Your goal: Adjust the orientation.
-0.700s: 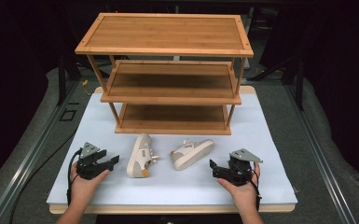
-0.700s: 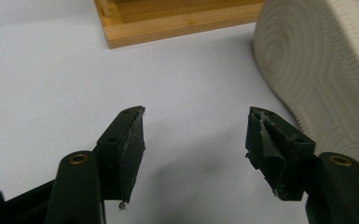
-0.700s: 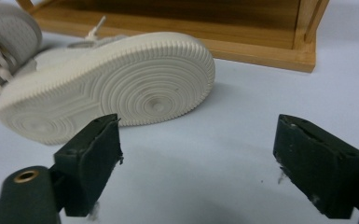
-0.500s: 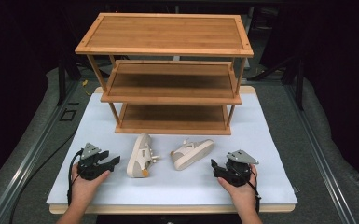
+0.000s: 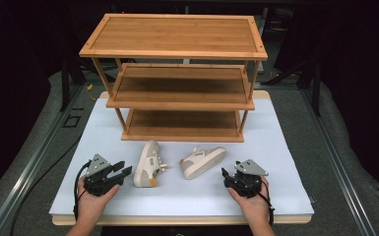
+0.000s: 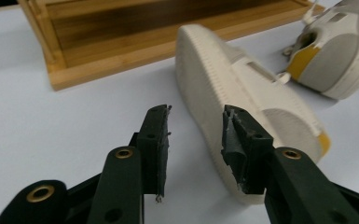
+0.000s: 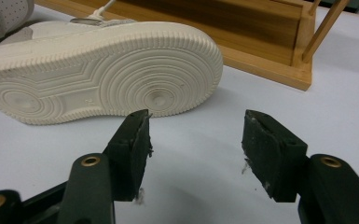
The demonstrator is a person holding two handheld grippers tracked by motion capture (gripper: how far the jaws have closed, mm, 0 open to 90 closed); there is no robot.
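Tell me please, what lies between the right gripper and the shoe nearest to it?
Nothing: in the right gripper view, only bare white table cover separates the open right gripper from the sole of the right shoe, which lies on its side.

A white-covered tabletop with a pale wooden rim carries a three-tier bamboo shelf rack toward its far edge. In front of the rack, near the middle, two cream sneakers lie on their sides: the left sneaker and the right sneaker.
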